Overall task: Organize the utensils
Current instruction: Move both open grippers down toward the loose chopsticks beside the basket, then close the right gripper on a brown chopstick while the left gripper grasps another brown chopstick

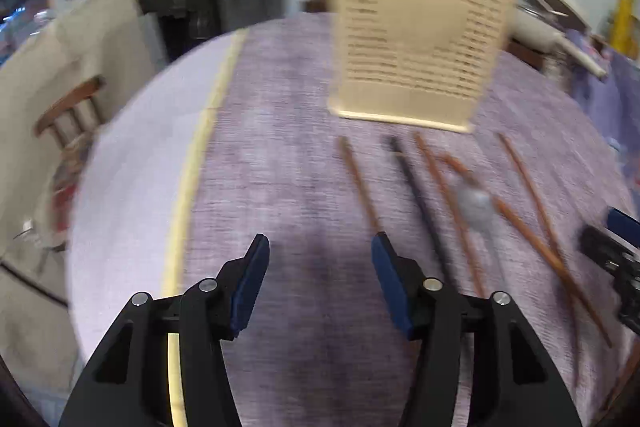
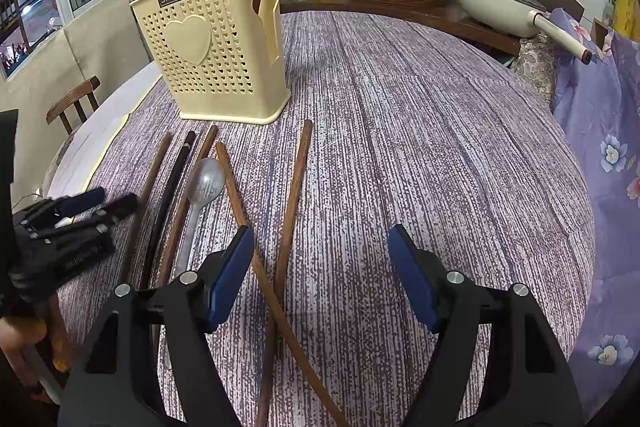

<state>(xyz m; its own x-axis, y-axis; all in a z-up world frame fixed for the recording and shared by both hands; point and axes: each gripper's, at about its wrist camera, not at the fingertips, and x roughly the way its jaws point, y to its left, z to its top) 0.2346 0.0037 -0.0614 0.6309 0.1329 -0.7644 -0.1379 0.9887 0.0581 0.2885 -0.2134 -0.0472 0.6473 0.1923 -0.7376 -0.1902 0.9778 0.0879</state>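
Chopsticks and a metal spoon are lying loose on the purple tablecloth, fanned out just ahead and left of your right gripper, which is spread wide with nothing in it. Your left gripper is spread and empty too, with the utensils off to its right. Beyond them stands the cream holder, some utensils inside.

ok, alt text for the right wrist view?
Open right gripper hovers over a purple tablecloth, above two crossed brown chopsticks. To their left lie more chopsticks and a metal spoon, in front of a cream perforated utensil holder; the left gripper shows at the left edge.
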